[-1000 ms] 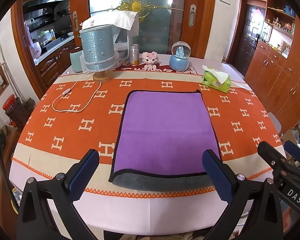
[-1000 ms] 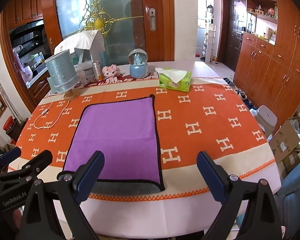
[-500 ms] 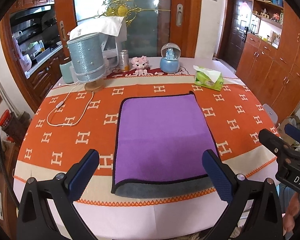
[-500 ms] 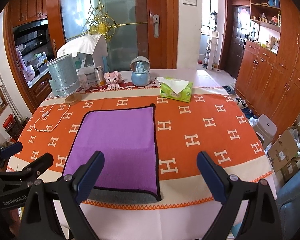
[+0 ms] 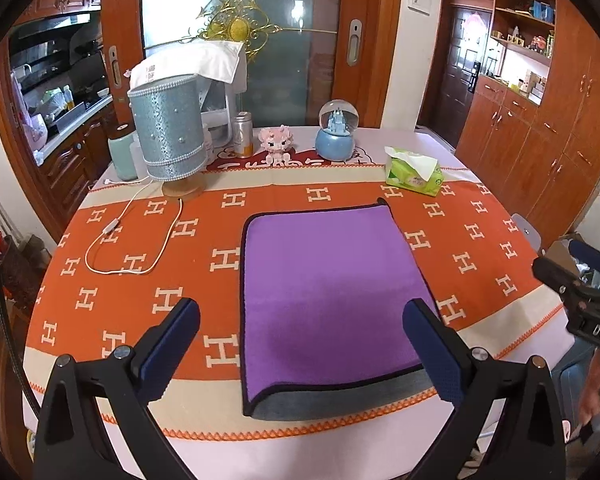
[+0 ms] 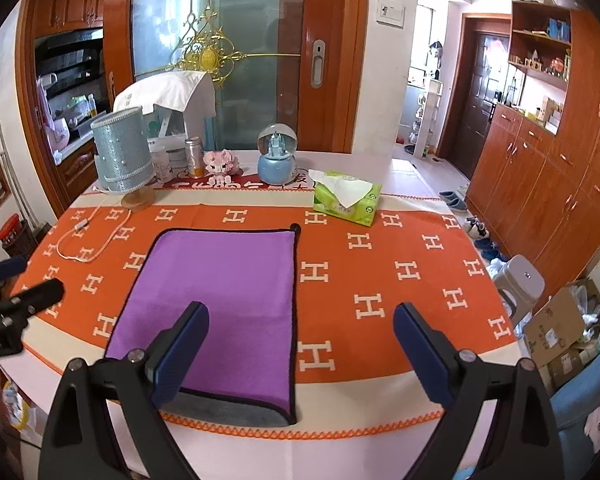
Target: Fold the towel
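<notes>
A purple towel (image 5: pixel 328 284) with a black border lies folded flat on the orange tablecloth (image 5: pixel 100 280); its grey underside shows along the near edge. It also shows in the right wrist view (image 6: pixel 224 308). My left gripper (image 5: pixel 300 344) is open and empty, held above the table's near edge over the towel's near end. My right gripper (image 6: pixel 300 348) is open and empty, held above the towel's near right corner. Neither touches the towel.
At the table's far side stand a blue lamp (image 5: pixel 168 136) with a white cord (image 5: pixel 116 240), a can (image 5: pixel 242 136), a pink toy (image 5: pixel 276 142), a snow globe (image 5: pixel 336 132) and a green tissue box (image 5: pixel 414 172). A stool (image 6: pixel 520 284) and boxes (image 6: pixel 560 328) stand right of the table.
Both grippers have drawn back and risen from the table; the towel looks smaller and farther. The towel has not moved. Both grippers stay open.
</notes>
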{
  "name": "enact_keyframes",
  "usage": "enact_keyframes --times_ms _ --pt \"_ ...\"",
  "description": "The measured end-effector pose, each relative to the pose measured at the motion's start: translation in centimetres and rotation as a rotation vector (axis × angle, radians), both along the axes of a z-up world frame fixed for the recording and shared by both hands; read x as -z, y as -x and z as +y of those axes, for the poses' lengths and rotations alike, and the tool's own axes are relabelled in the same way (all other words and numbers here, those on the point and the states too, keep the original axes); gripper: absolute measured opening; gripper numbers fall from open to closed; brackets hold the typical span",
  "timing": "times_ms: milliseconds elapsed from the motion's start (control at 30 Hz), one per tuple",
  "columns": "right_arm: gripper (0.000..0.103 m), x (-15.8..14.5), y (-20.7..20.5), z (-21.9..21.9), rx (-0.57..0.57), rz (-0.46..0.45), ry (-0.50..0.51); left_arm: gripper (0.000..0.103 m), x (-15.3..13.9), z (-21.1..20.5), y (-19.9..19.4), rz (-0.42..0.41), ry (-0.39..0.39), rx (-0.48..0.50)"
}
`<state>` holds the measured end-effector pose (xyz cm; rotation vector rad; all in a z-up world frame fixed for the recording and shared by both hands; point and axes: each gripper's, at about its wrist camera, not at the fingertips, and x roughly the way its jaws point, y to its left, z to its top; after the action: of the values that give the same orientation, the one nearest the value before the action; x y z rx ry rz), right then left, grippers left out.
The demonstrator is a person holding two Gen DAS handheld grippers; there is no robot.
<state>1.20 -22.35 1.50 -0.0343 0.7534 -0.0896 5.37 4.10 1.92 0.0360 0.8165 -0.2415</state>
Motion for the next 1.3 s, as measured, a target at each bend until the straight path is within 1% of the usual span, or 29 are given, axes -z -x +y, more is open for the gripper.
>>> enact_keyframes --times_ms 133,167,267,367,433,533,567,633,733,800,933,1067,1200,1300 --pt "0.094 1.0 -0.4 -0.2 -0.016 0.014 -0.001 0.101 1.3 1.4 -0.4 -0.005 -0.035 -0.016" --pt "0.094 1.4 -0.5 -0.3 -0.021 0.019 -0.002 0.101 1.7 1.7 -0.6 0.005 -0.042 -0.018" --pt "0.094 3.0 -0.8 -0.3 -0.05 0.039 0.001 0.101 3.5 2.4 -1.4 0.072 -0.051 -0.01" --pt "0.091 5.1 -1.0 -0.4 -0.097 0.066 -0.004 0.101 5.5 2.7 -1.6 0.095 -0.081 0.008" --pt "0.085 6.5 -1.2 -0.6 -0.124 0.09 -0.007 0.101 6.9 3.1 -1.7 0.116 -0.066 0.048" --pt "0.074 8.8 -1.3 -1.1 -0.184 0.132 -0.034 0.101 9.0 3.7 -2.0 0.15 -0.031 0.095" --pt "0.072 9.6 -1.4 -1.2 -0.202 0.15 -0.04 0.101 9.7 3.9 -2.0 0.159 -0.026 0.105" --pt "0.063 11.0 -1.4 -1.3 -0.237 0.18 -0.055 0.101 11.1 4.3 -2.2 0.172 -0.016 0.134" --pt "0.055 12.9 -1.4 -1.5 -0.279 0.229 -0.075 0.101 12.6 4.7 -2.2 0.188 -0.005 0.18" --pt "0.054 13.7 -1.2 -1.5 -0.322 0.249 -0.099 0.101 13.4 5.0 -2.1 0.198 -0.001 0.218" --pt "0.054 14.7 -0.8 -1.7 -0.414 0.277 -0.136 0.1 14.3 4.9 -1.5 0.203 -0.005 0.296" --pt "0.054 15.5 -0.9 -2.1 -0.46 0.303 -0.165 0.1 14.7 4.4 -1.1 0.197 -0.02 0.363" --pt "0.054 15.8 -1.2 -2.1 -0.492 0.308 -0.183 0.094 14.9 3.7 -1.1 0.198 -0.045 0.399" --pt "0.047 15.7 -1.2 -1.6 -0.519 0.313 -0.163 0.093 15.1 3.3 -1.2 0.208 -0.046 0.431"
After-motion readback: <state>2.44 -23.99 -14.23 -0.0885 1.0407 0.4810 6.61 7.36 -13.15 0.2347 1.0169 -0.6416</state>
